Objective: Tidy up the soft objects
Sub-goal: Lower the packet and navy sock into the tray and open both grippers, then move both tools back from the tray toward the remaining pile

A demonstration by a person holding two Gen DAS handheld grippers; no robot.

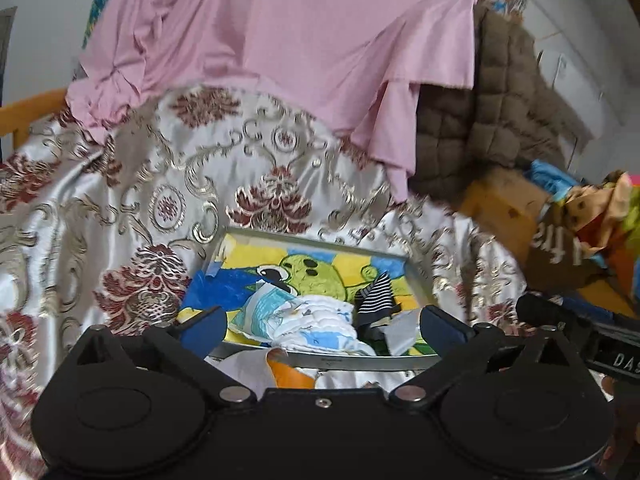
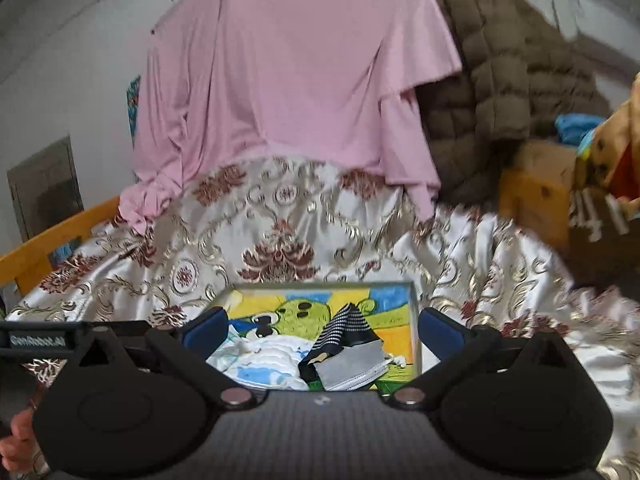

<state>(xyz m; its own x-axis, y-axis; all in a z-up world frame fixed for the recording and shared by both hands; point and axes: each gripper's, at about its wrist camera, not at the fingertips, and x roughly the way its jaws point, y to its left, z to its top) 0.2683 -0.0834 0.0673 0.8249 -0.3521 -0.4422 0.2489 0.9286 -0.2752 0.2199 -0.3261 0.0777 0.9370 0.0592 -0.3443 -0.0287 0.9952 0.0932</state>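
Both the left hand-held gripper [image 1: 322, 326] and right hand-held gripper [image 2: 322, 326] gape empty above the tray [image 1: 420, 280].

You are holding your left gripper [image 1: 322, 326] with its jaws spread wide and nothing between the blue pads [image 1: 204, 326]. Your right gripper [image 2: 320, 328] is standing just as wide, gripping nothing, and both are angling slightly downward, side by side.
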